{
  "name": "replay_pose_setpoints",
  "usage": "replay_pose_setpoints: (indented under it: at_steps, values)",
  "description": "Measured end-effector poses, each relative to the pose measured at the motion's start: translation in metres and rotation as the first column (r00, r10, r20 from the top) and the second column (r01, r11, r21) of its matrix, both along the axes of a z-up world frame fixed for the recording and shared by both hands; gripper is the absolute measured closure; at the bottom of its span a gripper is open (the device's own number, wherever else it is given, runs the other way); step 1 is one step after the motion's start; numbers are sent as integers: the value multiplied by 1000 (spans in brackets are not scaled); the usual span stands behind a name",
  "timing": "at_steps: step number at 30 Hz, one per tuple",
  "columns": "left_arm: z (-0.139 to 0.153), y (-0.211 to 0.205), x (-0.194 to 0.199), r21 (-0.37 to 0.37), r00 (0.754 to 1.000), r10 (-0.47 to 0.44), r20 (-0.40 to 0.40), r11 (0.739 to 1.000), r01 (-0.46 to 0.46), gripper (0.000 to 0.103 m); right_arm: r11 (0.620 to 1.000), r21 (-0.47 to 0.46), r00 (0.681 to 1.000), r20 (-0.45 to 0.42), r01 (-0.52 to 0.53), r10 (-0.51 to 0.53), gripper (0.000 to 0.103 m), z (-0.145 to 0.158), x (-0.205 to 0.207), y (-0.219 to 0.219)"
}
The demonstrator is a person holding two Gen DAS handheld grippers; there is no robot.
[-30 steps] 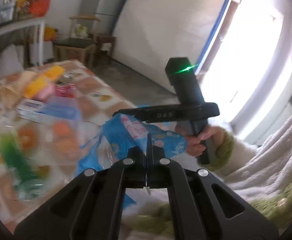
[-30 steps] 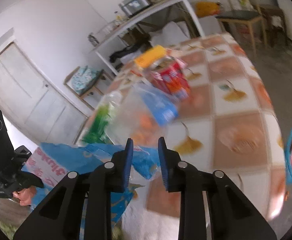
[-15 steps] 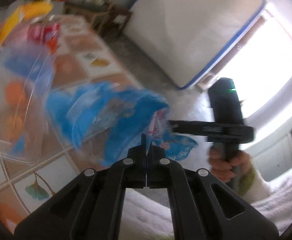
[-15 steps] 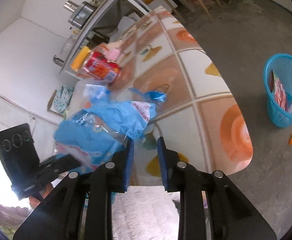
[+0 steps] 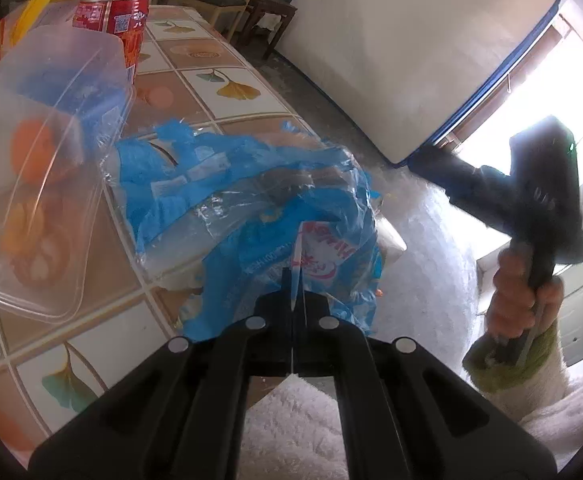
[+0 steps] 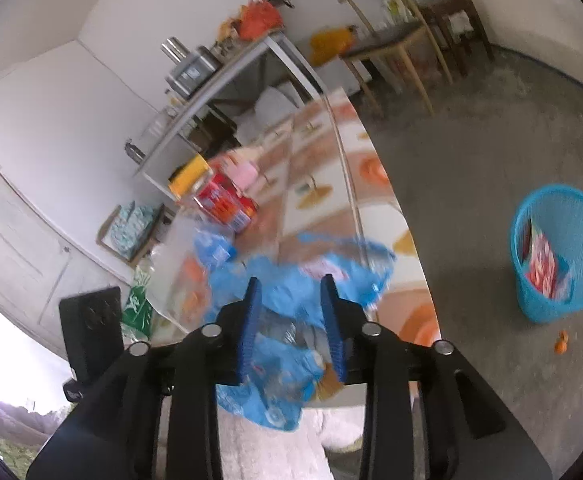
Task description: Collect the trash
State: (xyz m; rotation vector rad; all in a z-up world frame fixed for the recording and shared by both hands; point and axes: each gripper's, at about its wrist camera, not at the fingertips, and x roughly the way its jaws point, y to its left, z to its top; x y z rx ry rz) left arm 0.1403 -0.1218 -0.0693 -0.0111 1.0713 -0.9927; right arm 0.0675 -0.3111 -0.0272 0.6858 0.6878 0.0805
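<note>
The left tool point(image 5: 293, 280) is pinched tight on a fold of the blue plastic wrapper point(image 5: 251, 200), which drapes over the edge of the desk point(image 5: 219, 76) nearest the person. Holding it by one corner seems meant to lift it free for the other side to take. The right tool point(image 6: 291, 300) stands apart, its blue-padded fingers point(image 6: 249, 320) straddling the crumpled wrapper without closing on it. The bin point(image 6: 559, 252), a blue mesh basket on the floor well apart from the desk, already holds a red packet, so that is likely where the wrapper goes. Beside the wrapper sits a clear plastic box point(image 5: 39, 168) with a red can point(image 5: 119, 16) behind it. Pink print on the wrapper and white characters on the can are too blurred to read.
</note>
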Motion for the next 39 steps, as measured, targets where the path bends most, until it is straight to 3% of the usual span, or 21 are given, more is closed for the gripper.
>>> replay_pose_setpoints:
  at_steps: [6, 10, 13, 19, 25, 27, 29, 33, 35, 39]
  values:
    - [17, 6, -20, -53, 995, -51, 85, 997, 56, 103, 999, -49, 985, -173, -19, 10, 71, -25, 37, 14]
    - [43, 16, -26, -155, 989, -41, 144, 986, 63, 103, 990, 48, 967, -214, -132, 139, 72, -40, 47, 32]
    - [48, 18, -13, -203, 993, 0, 121, 979, 24, 103, 962, 171, 950, -194, -212, 244, 72, -48, 45, 43]
    - [2, -6, 17, -65, 999, 37, -16, 997, -38, 103, 950, 202, 948, -164, -236, 271, 72, -46, 30, 46]
    - [-8, -13, 17, -52, 1000, 18, -12, 998, -19, 103, 975, 107, 971, -121, -195, 208, 70, -22, 17, 32]
    - [-10, -13, 18, -53, 1000, 17, -12, 998, -18, 103, 980, 67, 976, -108, -185, 192, 50, -15, 19, 32]
    - [-11, -11, 18, -56, 1000, 18, -12, 998, -19, 103, 983, 24, 977, -109, -182, 183, 41, -12, 26, 35]
    - [-10, -10, 15, -46, 1000, 14, 18, 999, -13, 103, 976, -32, 963, -171, -217, 208, 38, -22, 50, 45]
    - [-7, -7, 9, -35, 999, 6, 47, 999, -5, 103, 972, -17, 952, -205, -235, 226, 38, -31, 58, 48]
    - [-3, -6, 2, -22, 996, -18, 88, 1000, 20, 100, 955, 171, 945, -181, -241, 271, 38, -44, 63, 40]
